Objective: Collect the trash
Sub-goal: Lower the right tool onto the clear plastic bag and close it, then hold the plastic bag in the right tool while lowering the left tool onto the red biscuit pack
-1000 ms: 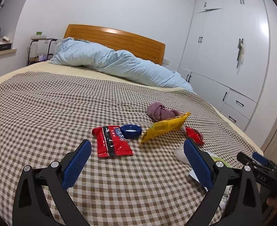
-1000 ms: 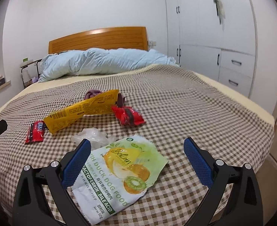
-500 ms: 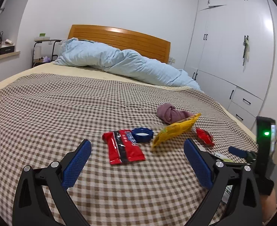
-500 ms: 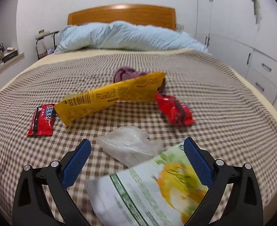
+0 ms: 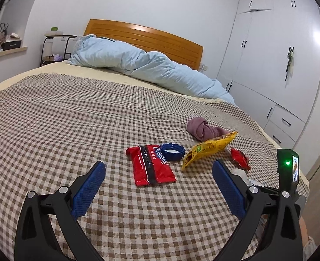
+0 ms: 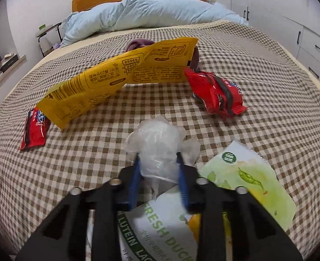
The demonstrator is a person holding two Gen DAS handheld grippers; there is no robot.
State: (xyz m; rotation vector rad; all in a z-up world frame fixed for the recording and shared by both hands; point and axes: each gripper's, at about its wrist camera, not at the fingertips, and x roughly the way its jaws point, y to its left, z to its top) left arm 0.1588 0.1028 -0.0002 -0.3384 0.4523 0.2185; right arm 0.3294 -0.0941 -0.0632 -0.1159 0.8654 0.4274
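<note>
Having just closed, the right gripper (image 6: 158, 159) pinches the crumpled clear plastic (image 6: 160, 143) lying on the checked bedspread (image 6: 94, 152), seemingly for lifting away as trash, while the left gripper (image 5: 158, 171) hangs spread wide, empty, facing the red wrapper (image 5: 151, 165).

My blue pads (image 5: 88, 187) look rubbery and dimpled. The bag (image 6: 160, 143) between them is thin, crinkled clear plastic. Wrappers (image 6: 216, 91) shine glossy; the checked bedcover (image 5: 73, 119) is matt woven cloth.
</note>
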